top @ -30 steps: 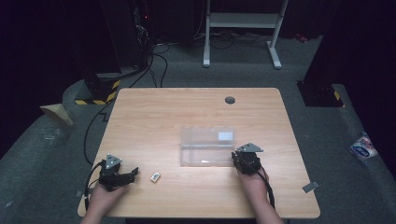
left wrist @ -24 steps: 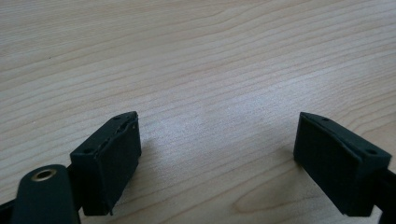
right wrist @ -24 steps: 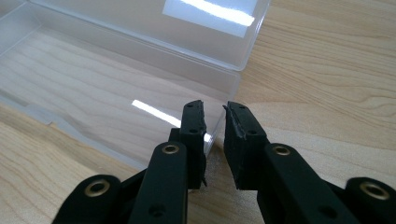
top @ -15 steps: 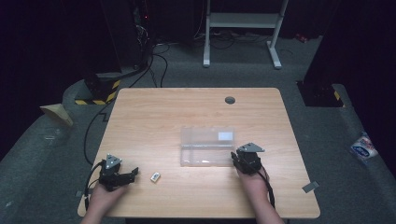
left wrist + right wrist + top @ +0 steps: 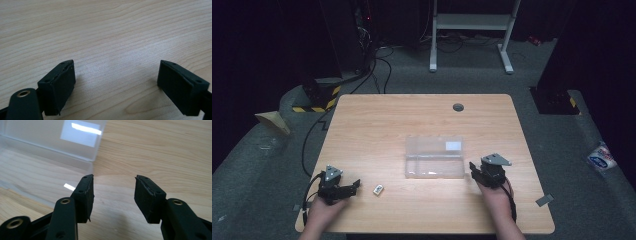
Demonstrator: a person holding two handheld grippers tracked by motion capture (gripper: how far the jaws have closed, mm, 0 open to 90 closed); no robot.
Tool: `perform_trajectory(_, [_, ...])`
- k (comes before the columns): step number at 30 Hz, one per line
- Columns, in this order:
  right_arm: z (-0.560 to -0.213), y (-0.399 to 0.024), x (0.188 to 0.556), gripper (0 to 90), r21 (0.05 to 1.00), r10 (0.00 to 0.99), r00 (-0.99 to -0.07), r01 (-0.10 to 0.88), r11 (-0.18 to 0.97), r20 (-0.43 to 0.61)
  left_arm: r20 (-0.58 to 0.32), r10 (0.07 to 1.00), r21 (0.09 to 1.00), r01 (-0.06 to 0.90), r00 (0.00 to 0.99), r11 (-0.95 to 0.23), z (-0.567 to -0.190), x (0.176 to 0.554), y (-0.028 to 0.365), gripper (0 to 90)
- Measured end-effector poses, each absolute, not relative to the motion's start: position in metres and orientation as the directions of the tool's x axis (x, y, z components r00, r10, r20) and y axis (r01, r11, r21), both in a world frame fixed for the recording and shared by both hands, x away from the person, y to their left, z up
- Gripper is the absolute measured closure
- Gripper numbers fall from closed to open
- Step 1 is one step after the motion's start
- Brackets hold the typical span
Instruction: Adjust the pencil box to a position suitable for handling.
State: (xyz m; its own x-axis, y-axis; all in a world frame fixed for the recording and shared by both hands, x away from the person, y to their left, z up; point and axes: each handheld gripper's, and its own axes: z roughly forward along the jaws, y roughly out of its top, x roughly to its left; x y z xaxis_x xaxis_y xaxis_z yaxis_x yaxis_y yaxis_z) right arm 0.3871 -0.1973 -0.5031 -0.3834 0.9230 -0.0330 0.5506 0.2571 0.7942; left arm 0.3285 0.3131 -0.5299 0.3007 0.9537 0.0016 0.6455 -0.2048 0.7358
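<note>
Nothing moved; clear box [image 5: 435, 157] beside right tongs [image 5: 474, 168].

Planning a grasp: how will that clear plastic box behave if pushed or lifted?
The clear plastic box looks thin-walled and empty, so probably light and apt to slide on the smooth table. Lying open, it may flex at its hinge. Its glossy walls could slip between tongs.
</note>
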Motion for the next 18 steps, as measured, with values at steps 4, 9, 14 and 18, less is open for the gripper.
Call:
perform_trajectory(4, [-0.504, -0.210, 0.384, 47.0, 0.800, 0.929, -0.369, 0.549, 0.240, -0.026, 0.002, 0.954, 0.736, 0.646, 0.298, -0.204, -0.530, 0.328, 0.313, 15.1])
perform_trajectory(9, [-0.506, -0.235, 0.377, 42.7, 0.804, 0.939, -0.342, 0.551, 0.225, -0.028, 0.005, 0.955, 0.734, 0.648, 0.298, -0.206, -0.530, 0.328, 0.313, 14.8])
perform_trajectory(14, [-0.510, -0.252, 0.370, 36.7, 0.771, 0.946, -0.324, 0.600, 0.213, -0.009, 0.006, 0.955, 0.733, 0.648, 0.297, -0.206, -0.530, 0.328, 0.313, 14.4])
perform_trajectory(18, [-0.518, -0.259, 0.365, 30.7, 0.743, 0.951, -0.310, 0.634, 0.216, -0.012, 0.005, 0.954, 0.733, 0.647, 0.301, -0.208, -0.530, 0.329, 0.313, 13.8])
